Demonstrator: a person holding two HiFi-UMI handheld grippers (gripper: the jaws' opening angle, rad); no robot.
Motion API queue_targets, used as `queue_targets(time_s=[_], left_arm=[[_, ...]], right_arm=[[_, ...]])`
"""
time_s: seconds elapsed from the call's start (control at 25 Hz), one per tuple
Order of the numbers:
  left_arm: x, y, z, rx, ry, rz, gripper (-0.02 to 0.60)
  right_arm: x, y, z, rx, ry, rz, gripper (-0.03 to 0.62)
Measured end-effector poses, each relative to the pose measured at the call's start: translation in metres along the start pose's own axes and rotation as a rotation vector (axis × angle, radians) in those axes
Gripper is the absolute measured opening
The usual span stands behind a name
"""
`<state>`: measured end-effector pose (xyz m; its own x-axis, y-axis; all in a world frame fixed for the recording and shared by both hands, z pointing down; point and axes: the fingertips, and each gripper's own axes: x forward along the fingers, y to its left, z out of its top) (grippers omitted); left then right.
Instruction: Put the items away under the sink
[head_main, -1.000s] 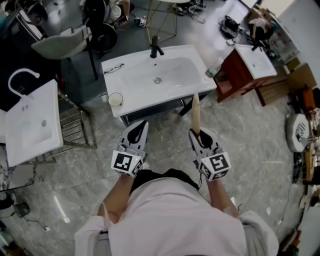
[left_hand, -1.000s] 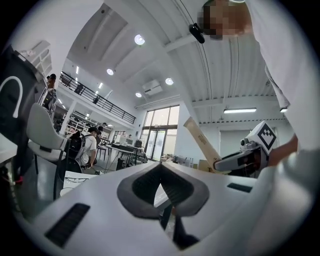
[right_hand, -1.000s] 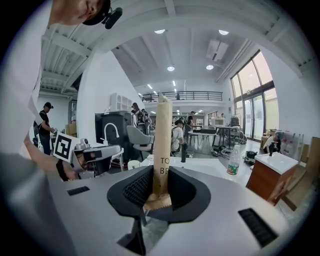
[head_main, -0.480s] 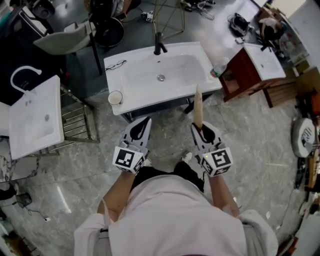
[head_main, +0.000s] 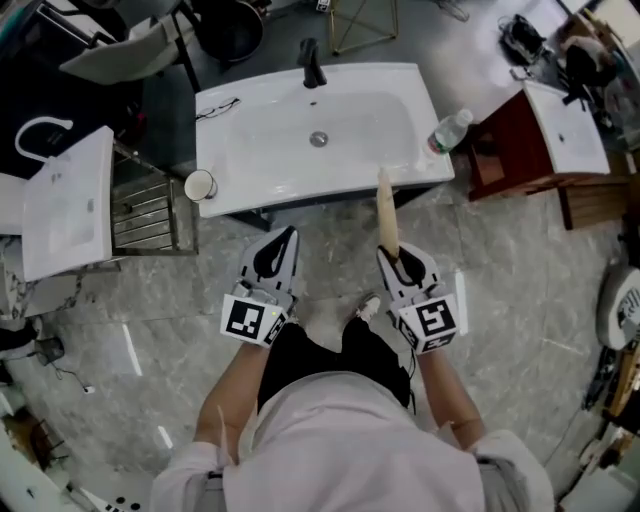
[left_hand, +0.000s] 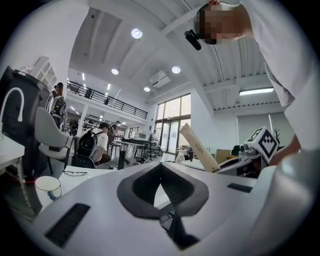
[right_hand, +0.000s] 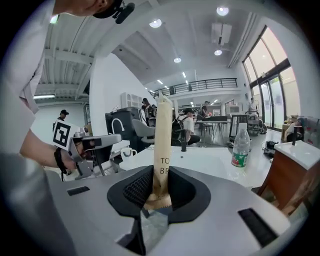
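Grey marble floor, big open workshop with desks and people well off in the background. White sink (head_main: 250, 160) on a dark frame stands straight ahead of the person, black tap (head_main: 311, 65) at its back edge. On the sink top: a cup (head_main: 200, 185) at the front left corner, a pair of glasses (head_main: 215, 107) back left, a water bottle (head_main: 449, 131) lying at the right end. From above, the space under the sink hardly shows.

Right claw (right_hand: 159, 187) is clamped on the bottom end of a long paper packet (right_hand: 162, 145). The packet stands nearly upright out of the claw, and its top reaches over the front edge of the sink in the head view (head_main: 386, 210). Two lines of print on it, "TO" and "BR", the rest turned away.

Left claw (left_hand: 161, 172) is closed, pads meeting, nothing between them. It hangs level with the right claw (head_main: 395, 262), near it, in front of the sink.

Handling, my read:
- Packet looks light and narrow, so weight is no worry.
- Whatever is inside seems to keep it stiff. The paper sleeve itself is soft, and the pinched end already looks a little crumpled.
- Paper on ribbed pads should not slip much.
- Held at the very end, most of its length is free above the claw. It could swing or knock the sink edge on the way under.
- A hold nearer the middle would be steadier, squeezing on the flat faces and only lightly.
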<state>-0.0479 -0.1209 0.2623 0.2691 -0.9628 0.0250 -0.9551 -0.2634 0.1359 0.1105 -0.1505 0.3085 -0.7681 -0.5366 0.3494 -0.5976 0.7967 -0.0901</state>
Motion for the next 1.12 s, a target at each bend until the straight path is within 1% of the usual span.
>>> queue_targets(time_s=[0.08,0.2,0.28,0.4,0.56,0.68,0.76,0.92,1.12], left_arm=[[0.009,0.002,-0.02,0.004,0.011,0.014,0.003],[0.016,0.01,-0.055,0.003,0.007,0.041,0.003],[0.017,0.01,-0.079,0.022,0.014,0.034,0.003],[0.016,0.009,-0.111,0.021,0.032,0.028,0.003],[0.013,0.015,-0.155,0.021,0.066,0.03,0.003],[0.016,0.022,-0.181,-0.005,0.071,0.039,0.003],[0.015,0.026,-0.197,-0.014,0.08,0.038,0.003],[0.018,0.034,-0.225,0.006,0.067,0.019,0.003],[0.016,0.043,-0.261,0.002,0.064,-0.002,0.003]], right_arm=[[0.012,-0.006,-0.023,-0.001,0.025,0.036,0.097],[0.034,-0.011,-0.068,-0.004,0.072,0.077,0.097],[0.041,-0.014,-0.1,0.005,0.092,0.085,0.097],[0.045,-0.014,-0.142,0.004,0.115,0.096,0.097],[0.054,-0.018,-0.196,0.016,0.172,0.089,0.097],[0.066,-0.023,-0.233,-0.007,0.21,0.078,0.097],[0.076,-0.023,-0.255,-0.014,0.241,0.085,0.097],[0.103,-0.028,-0.296,-0.02,0.276,0.088,0.097],[0.132,-0.035,-0.342,-0.046,0.301,0.067,0.097]])
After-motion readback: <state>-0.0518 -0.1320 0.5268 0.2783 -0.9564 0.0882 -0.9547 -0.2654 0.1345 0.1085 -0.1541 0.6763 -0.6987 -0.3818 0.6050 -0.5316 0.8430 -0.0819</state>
